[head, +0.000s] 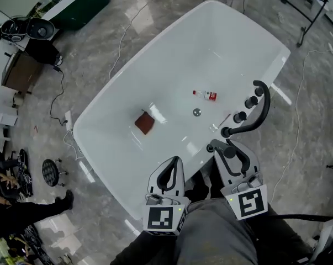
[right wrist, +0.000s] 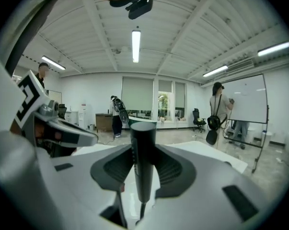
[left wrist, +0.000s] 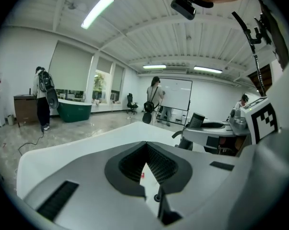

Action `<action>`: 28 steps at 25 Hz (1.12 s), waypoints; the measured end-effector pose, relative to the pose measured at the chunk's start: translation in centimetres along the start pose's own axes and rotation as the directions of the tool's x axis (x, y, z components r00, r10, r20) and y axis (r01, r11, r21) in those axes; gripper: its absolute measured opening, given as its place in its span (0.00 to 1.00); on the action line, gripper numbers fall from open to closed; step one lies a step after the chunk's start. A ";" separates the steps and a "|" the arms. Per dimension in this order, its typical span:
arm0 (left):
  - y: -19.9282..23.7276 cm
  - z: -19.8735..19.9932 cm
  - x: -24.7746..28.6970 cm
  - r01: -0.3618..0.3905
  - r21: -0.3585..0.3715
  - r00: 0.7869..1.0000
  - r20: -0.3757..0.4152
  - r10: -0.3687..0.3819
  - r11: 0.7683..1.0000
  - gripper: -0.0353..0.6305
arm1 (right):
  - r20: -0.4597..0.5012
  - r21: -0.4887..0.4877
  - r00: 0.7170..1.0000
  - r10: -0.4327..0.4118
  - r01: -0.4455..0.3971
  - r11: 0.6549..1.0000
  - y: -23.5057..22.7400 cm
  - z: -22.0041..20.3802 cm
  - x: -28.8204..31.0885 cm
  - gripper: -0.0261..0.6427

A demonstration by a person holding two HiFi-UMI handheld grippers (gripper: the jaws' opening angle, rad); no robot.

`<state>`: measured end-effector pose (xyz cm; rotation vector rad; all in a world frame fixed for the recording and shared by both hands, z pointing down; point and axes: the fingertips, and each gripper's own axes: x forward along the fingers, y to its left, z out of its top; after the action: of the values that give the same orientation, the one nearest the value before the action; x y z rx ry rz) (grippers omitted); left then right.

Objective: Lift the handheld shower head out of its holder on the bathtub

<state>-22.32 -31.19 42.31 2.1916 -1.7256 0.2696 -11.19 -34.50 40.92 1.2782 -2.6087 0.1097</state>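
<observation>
The white bathtub [head: 134, 65] fills the middle of the head view, and everything else sits on or around it. A black arched faucet [head: 246, 128] stands on the tub's near right rim with round knobs beside it.

The right gripper [head: 224, 148] is at that same rim, on the near side of the faucet. Its jaws are closed on the handheld shower head [right wrist: 143, 157], with the pads pressing the handle from both sides. The grasp is therefore done. The lift looks well under way or finished: in the right gripper view the handle stands free, with only a thin hose trailing from its lower end and no holder around it. I cannot make out the holder itself on the rim, so whether the shower head is fully clear of it is a judgement. What seems left is to hold the shower head clear of the tub.

The left gripper [head: 175, 160] hovers over the tub's near edge, left of the right gripper. Its jaws are together at the tips, with nothing between them.

The shower head is a slim, matte black cylinder with a flat top, held upright, and it narrows at the bottom into the hose.

Inside the tub lie a brown pad [head: 144, 123], a small red-and-white item [head: 210, 96] and the metal drain [head: 197, 112].
</observation>
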 end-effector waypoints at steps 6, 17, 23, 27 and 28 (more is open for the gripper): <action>-1.8 4.9 -1.0 0.038 0.017 0.994 0.101 -0.040 0.999 0.06 | 0.102 -0.034 0.995 -0.003 0.007 0.999 0.2 6.3 -1.8 0.25; -3.3 6.0 -1.5 0.063 0.059 0.984 0.166 -0.072 0.996 0.06 | 0.131 -0.078 0.991 0.040 -0.030 0.997 1.4 6.5 -2.5 0.25; -4.2 6.1 -1.5 0.069 0.067 0.983 0.165 -0.079 0.995 0.06 | 0.142 -0.080 0.988 0.052 -0.041 0.996 1.1 6.7 -2.6 0.25; -4.2 6.2 -2.3 0.077 0.068 0.981 0.175 -0.088 0.995 0.06 | 0.154 -0.067 0.987 0.047 -0.037 0.997 1.6 7.0 -3.1 0.25; -4.3 6.2 -2.6 0.078 0.069 0.980 0.177 -0.090 0.995 0.06 | 0.156 -0.063 0.987 0.042 -0.032 0.997 1.7 7.1 -3.4 0.25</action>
<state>-19.12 -30.31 35.03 2.3919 -1.7313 0.1068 -11.82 -32.04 33.32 1.2660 -2.7458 -0.0664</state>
